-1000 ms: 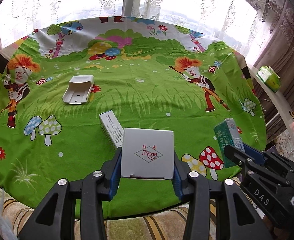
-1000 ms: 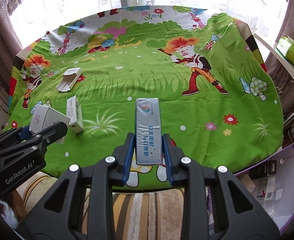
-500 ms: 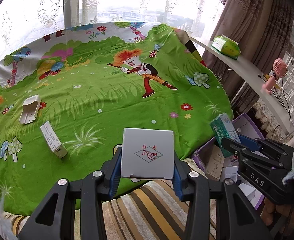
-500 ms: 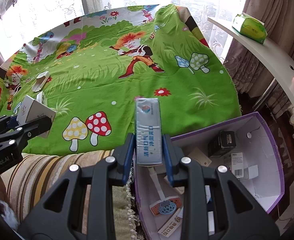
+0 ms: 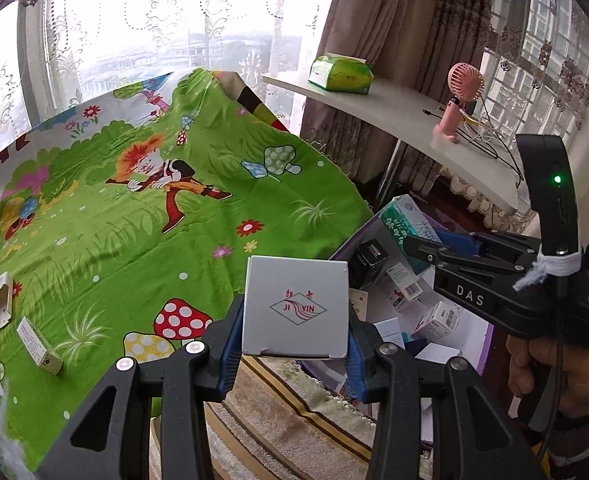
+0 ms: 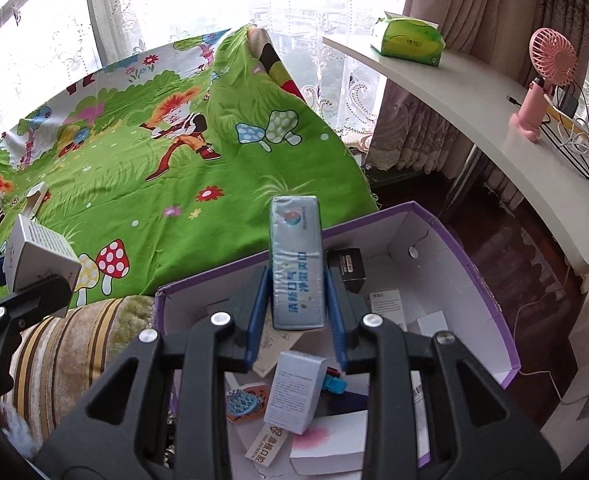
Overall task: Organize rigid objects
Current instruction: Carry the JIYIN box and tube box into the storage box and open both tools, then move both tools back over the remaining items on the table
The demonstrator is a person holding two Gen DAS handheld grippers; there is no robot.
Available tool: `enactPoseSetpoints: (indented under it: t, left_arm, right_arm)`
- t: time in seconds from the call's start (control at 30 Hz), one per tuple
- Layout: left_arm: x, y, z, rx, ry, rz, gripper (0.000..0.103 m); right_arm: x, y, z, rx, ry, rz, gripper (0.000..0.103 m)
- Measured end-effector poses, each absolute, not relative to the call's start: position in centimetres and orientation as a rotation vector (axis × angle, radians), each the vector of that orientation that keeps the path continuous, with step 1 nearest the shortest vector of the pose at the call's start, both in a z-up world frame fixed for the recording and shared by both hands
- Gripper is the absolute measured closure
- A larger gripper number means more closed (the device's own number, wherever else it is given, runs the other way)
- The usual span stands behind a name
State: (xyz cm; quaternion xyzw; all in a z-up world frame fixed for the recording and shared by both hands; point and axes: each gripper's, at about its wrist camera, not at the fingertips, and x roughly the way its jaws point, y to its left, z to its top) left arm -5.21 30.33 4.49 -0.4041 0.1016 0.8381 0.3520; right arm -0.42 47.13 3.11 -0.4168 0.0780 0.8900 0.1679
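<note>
My left gripper point(image 5: 294, 344) is shut on a square grey box point(image 5: 296, 306) with a red diamond logo, held over the bed's edge beside the purple storage box point(image 5: 484, 354). My right gripper point(image 6: 296, 316) is shut on a long blue-green box point(image 6: 296, 264) and holds it above the purple storage box point(image 6: 490, 280), which has several small boxes inside. The right gripper and its box point(image 5: 408, 226) also show in the left wrist view. A white holder point(image 5: 0, 306) and a narrow white box point(image 5: 38, 346) lie on the green cartoon bedspread point(image 5: 134, 220).
A striped cushion point(image 6: 66, 344) lies between bedspread and storage box. A curved white shelf point(image 6: 494, 120) at right carries a green tissue pack point(image 6: 408, 42), a pink fan point(image 6: 542, 84) and cables. Curtains and windows stand behind.
Both grippers have swung right, away from the bedspread, toward the purple storage box, each still holding its box. The right gripper now hangs over the box's opening.
</note>
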Motion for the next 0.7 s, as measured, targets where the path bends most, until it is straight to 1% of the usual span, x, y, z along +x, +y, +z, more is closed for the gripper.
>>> enactPoseSetpoints:
  t: [0.07,0.13,0.2,0.27,0.33,0.43,0.5,0.57,0.67,0.7]
  left_arm:
    - [-4.8,31.0,4.6,-1.034,0.265,2.129,0.058]
    - [-4.7,31.4,4.6,-1.037,0.265,2.110,0.053]
    - [-4.6,31.5,4.6,-1.036,0.276,2.122,0.043]
    - [-4.8,31.3,4.7,-1.030,0.288,2.150,0.038]
    - [-5.1,30.8,4.8,-1.029,0.296,2.186,0.035]
    - [-5.8,29.7,5.3,-1.017,0.286,2.251,0.027]
    - [-6.1,29.2,5.8,-0.994,0.304,2.318,0.020]
    - [-6.4,28.5,6.2,-0.958,0.322,2.409,0.020]
    - [-6.9,27.4,6.7,-0.902,0.332,2.467,0.020]
    - [-7.1,27.1,6.7,-0.893,0.344,2.468,0.020]
  right_arm:
    - [-0.1,47.8,3.3,-1.170,0.240,2.517,0.070]
    - [0.1,48.3,3.5,-1.162,0.264,2.513,0.064]
    - [0.4,48.5,3.8,-1.138,0.280,2.522,0.042]
    - [0.5,48.2,4.2,-1.112,0.271,2.535,0.030]
    - [0.4,47.8,4.6,-1.102,0.254,2.553,0.026]
    - [0.2,47.0,5.3,-1.068,0.232,2.575,0.019]
    - [0.1,46.4,5.8,-1.043,0.200,2.572,0.010]
    - [0.0,45.8,6.3,-1.013,0.168,2.560,0.008]
    - [-0.2,45.0,7.0,-0.964,0.124,2.548,0.001]
    - [-0.3,44.7,7.2,-0.944,0.096,2.551,0.000]
